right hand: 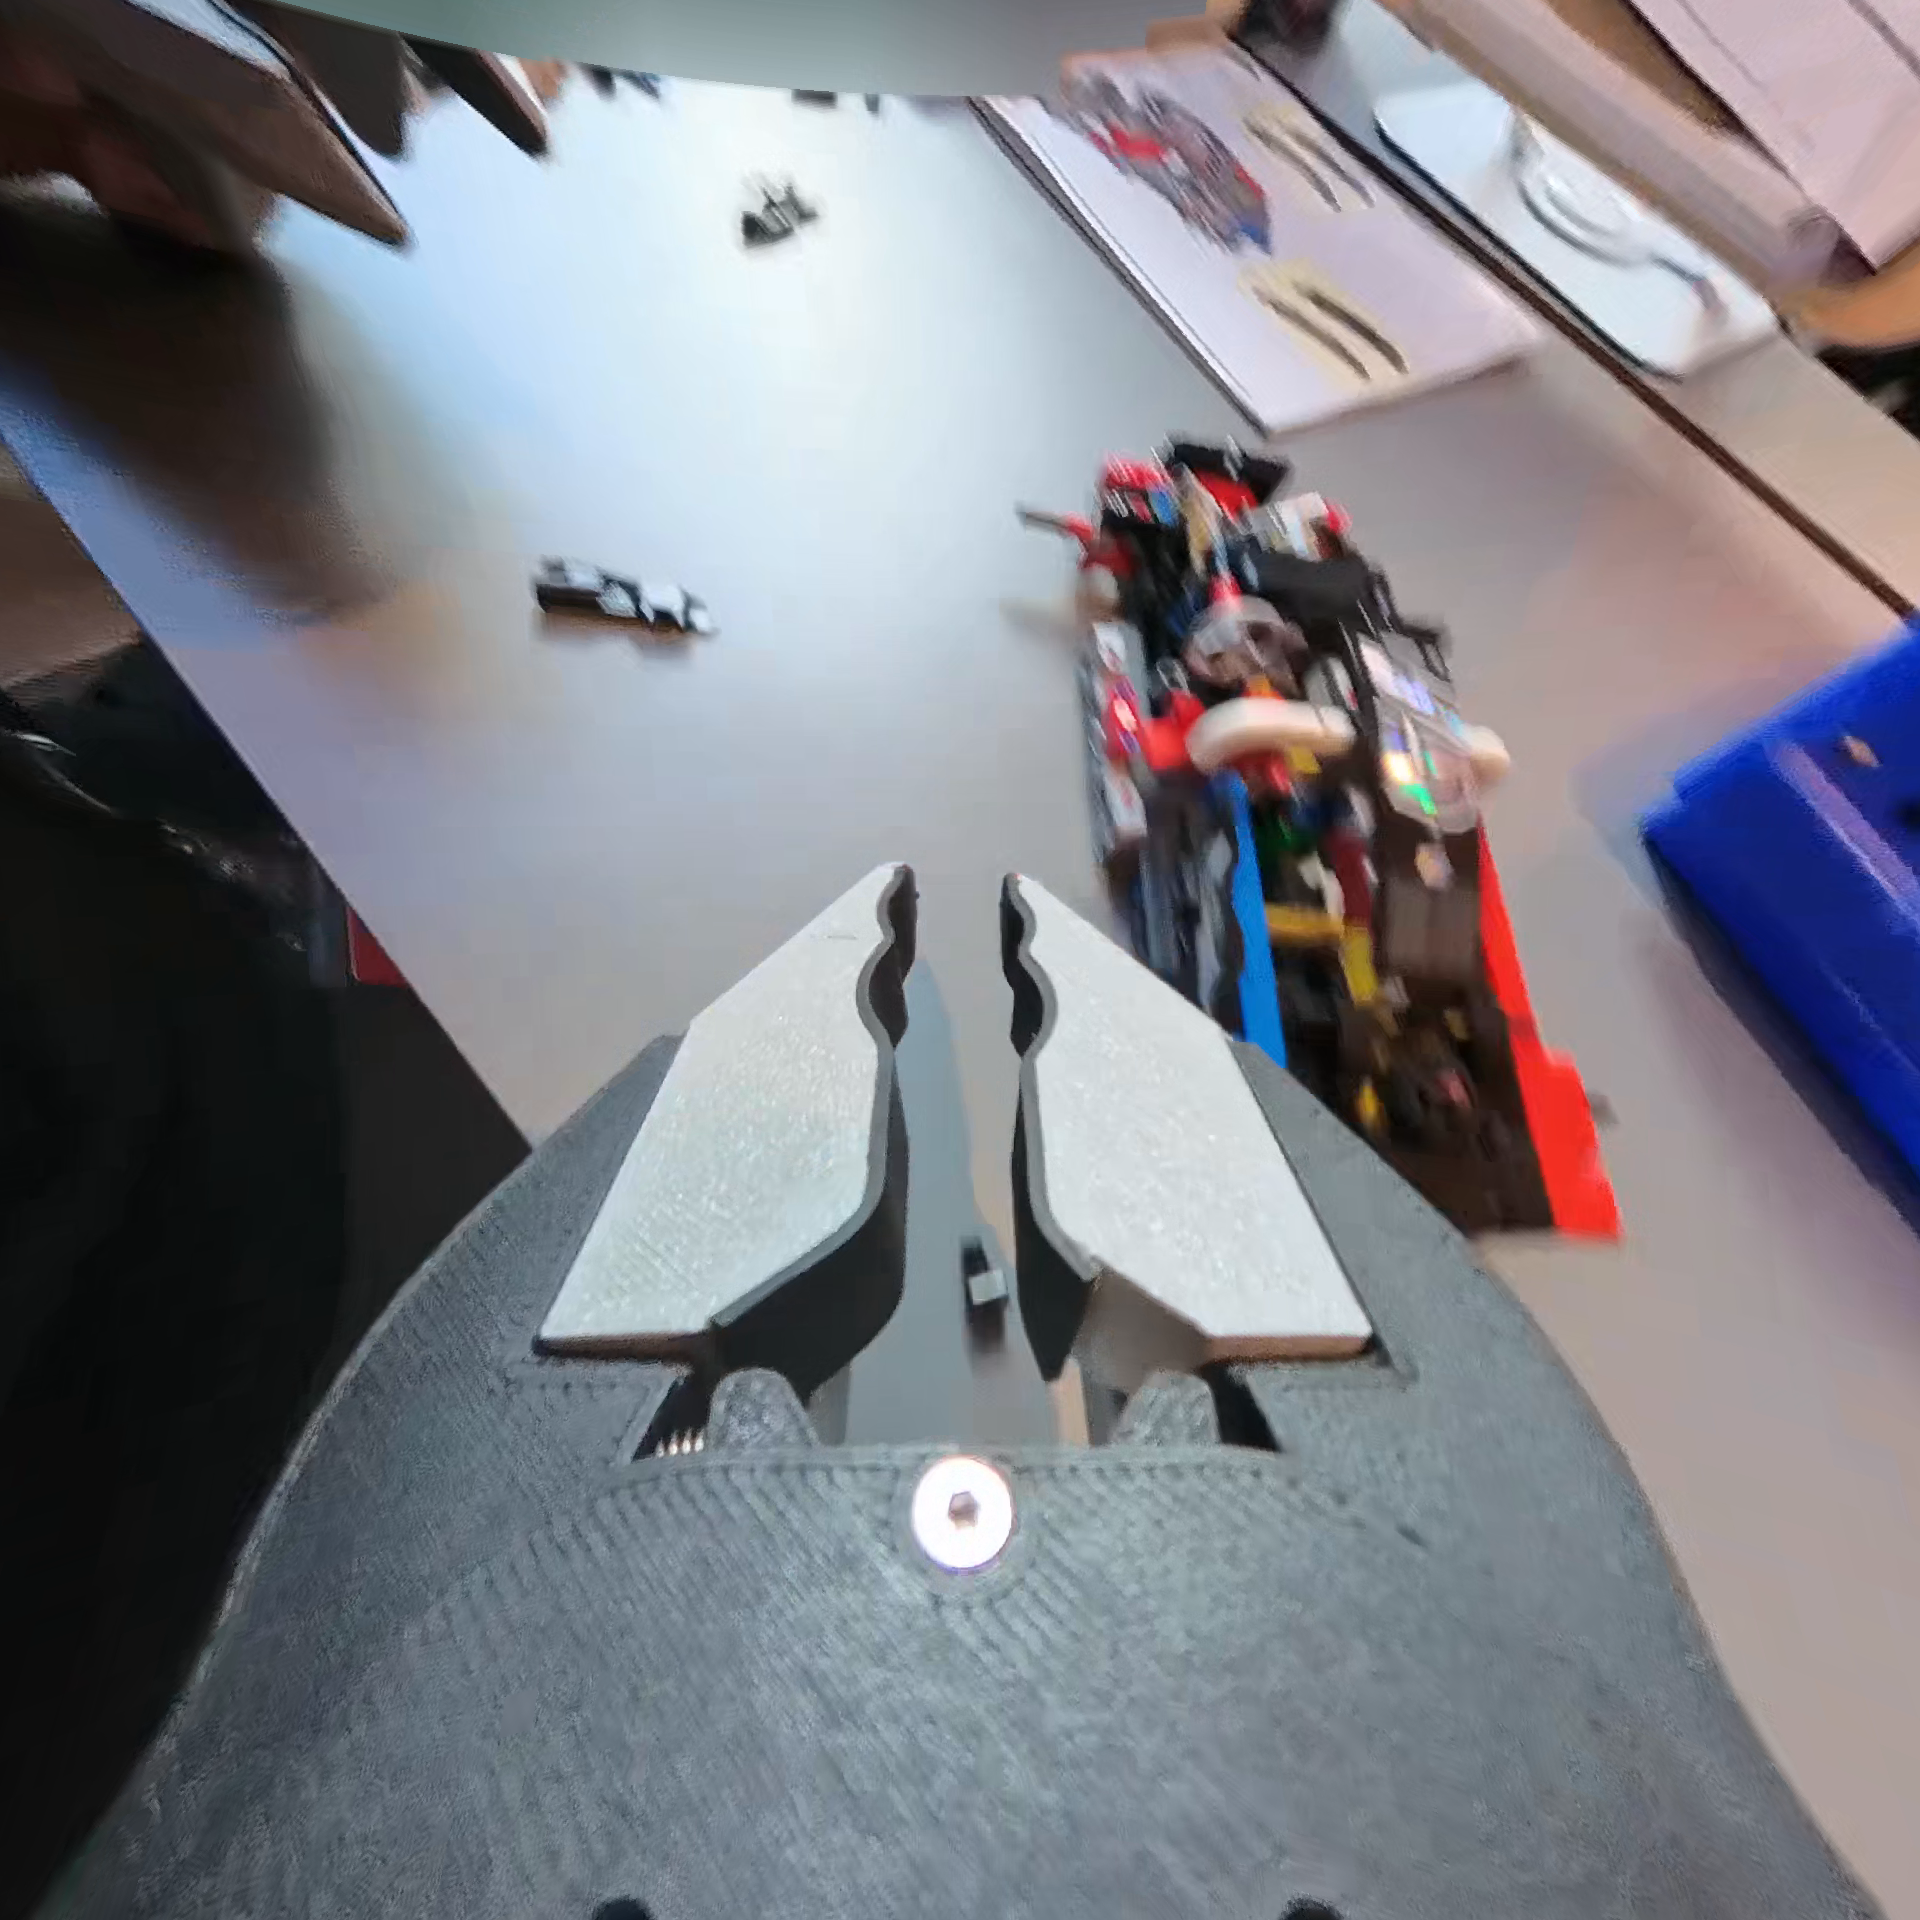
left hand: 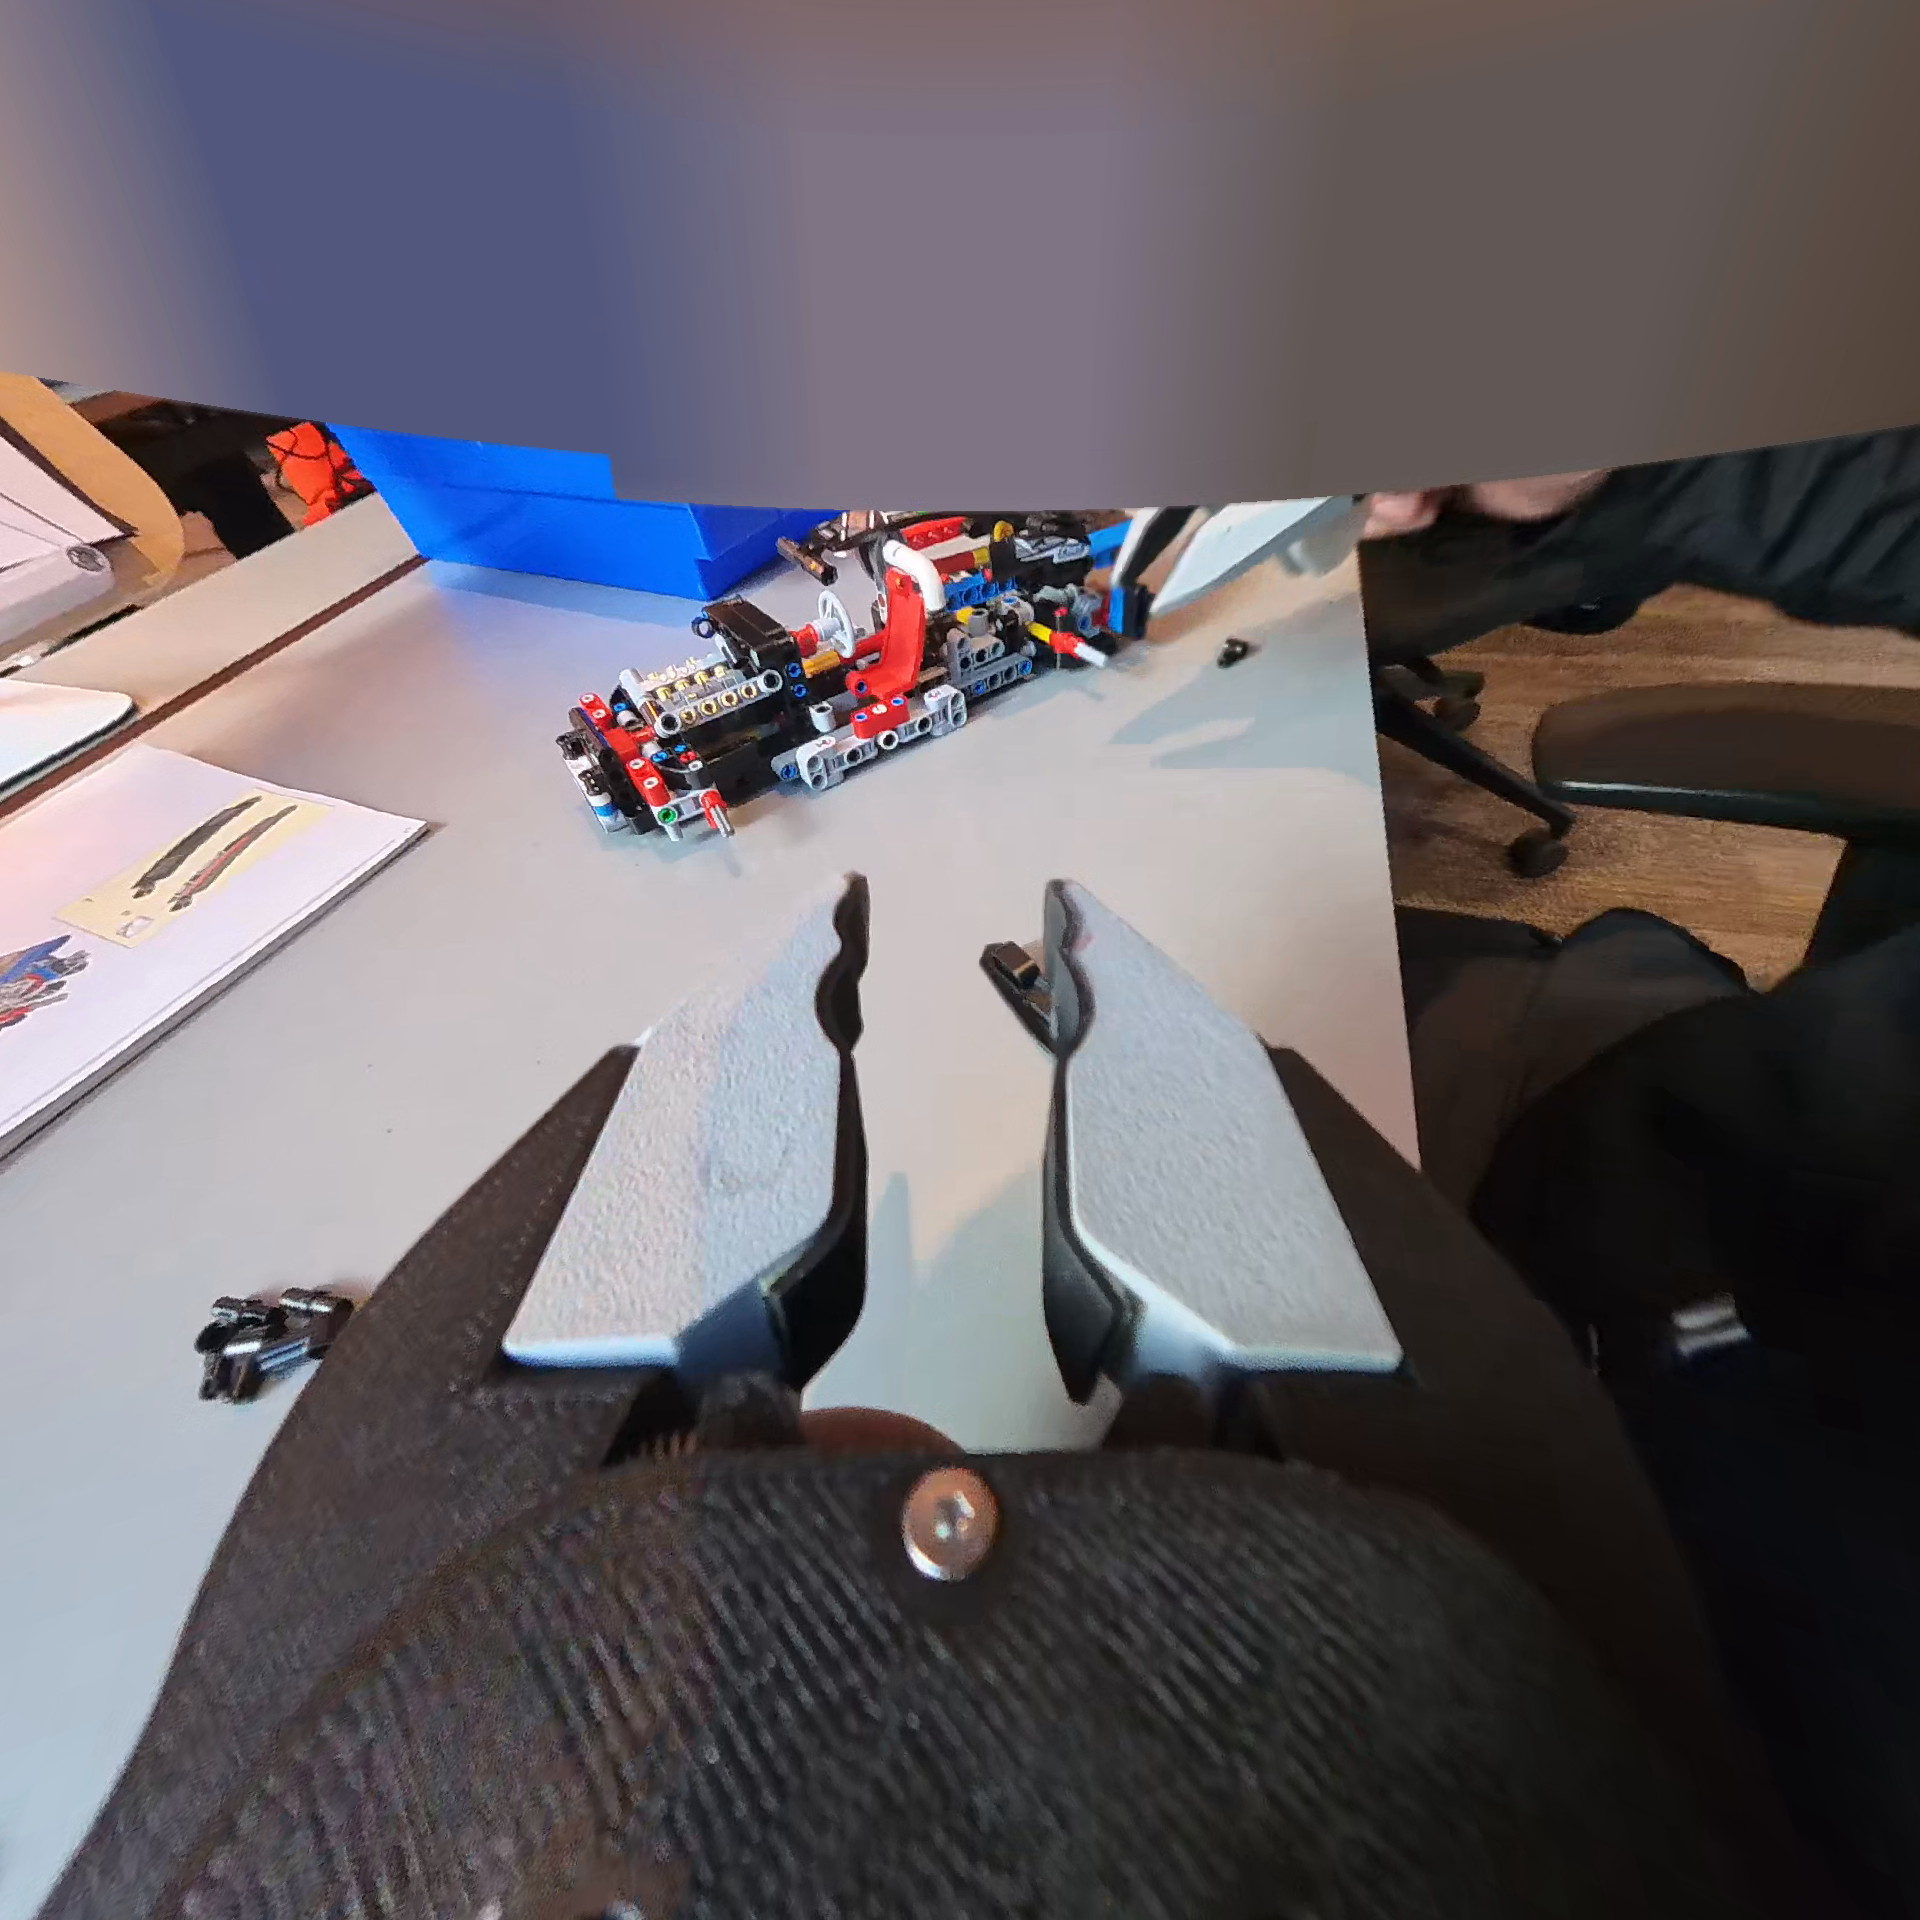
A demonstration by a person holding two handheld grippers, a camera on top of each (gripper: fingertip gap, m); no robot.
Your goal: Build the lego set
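Now both claws, left (left hand: 956, 914) & right (right hand: 958, 902), spread apart, empty, w/ lego car (left hand: 821, 675) ahead.

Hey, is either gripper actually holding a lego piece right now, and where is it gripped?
Neither. The left gripper is open with a small black piece beside its right finger, unclamped. The right gripper is open and empty.

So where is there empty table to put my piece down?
Bare table lies between the lego car and the left gripper, towards the right edge. Also between the instruction booklet and the car. It is crowded around the car by the blue box.
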